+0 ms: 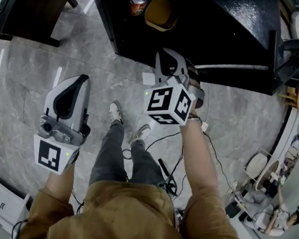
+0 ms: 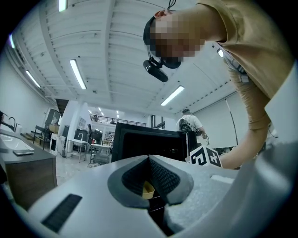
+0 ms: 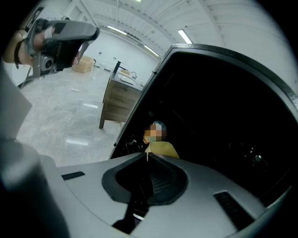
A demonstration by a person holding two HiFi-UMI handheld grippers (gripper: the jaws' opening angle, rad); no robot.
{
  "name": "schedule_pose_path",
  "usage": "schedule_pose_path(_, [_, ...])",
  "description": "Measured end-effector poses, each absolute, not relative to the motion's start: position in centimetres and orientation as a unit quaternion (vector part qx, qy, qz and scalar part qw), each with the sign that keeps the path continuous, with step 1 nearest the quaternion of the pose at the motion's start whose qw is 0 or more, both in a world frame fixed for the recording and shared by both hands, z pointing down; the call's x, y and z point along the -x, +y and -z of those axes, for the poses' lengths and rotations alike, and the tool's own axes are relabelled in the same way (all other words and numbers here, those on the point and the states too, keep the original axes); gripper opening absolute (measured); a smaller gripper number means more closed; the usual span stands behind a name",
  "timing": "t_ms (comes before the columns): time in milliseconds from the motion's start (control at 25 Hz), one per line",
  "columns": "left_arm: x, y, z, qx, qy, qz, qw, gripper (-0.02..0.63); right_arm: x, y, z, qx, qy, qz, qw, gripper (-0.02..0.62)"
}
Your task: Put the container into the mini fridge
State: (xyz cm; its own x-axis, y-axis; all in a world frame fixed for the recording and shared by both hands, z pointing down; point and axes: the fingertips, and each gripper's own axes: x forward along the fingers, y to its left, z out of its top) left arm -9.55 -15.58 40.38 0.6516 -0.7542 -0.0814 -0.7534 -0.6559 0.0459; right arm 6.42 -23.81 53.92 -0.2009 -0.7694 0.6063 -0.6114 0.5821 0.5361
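Right gripper view: we see the right gripper [image 3: 147, 155] with its jaws pressed together and nothing between them, aimed into the open mini fridge [image 3: 223, 116]. Just past the tips sits the yellow container [image 3: 163, 148], inside the fridge, with a can [image 3: 156, 131] close behind it on its left. In the head view the container [image 1: 161, 12] lies right of the can [image 1: 138, 5], and its open mouth seems to face up. We cannot tell its long axis, as the dark interior swallows its far edge.

The left gripper [image 2: 149, 159] is also closed and empty, held farther left and nearer to us over the grey floor [image 1: 34, 64]. Through its jaw gap only a sliver of the container [image 2: 148, 189] shows.
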Motion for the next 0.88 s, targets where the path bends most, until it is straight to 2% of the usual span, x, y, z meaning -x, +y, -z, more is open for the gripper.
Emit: schedule_pose_path(880, [9.3,-10.2,-35.2,-0.904,-0.425,0.05,-0.009,0.0,-8.2,-15.7,-47.3,-0.458,-0.77,0.092,0.435,0.006])
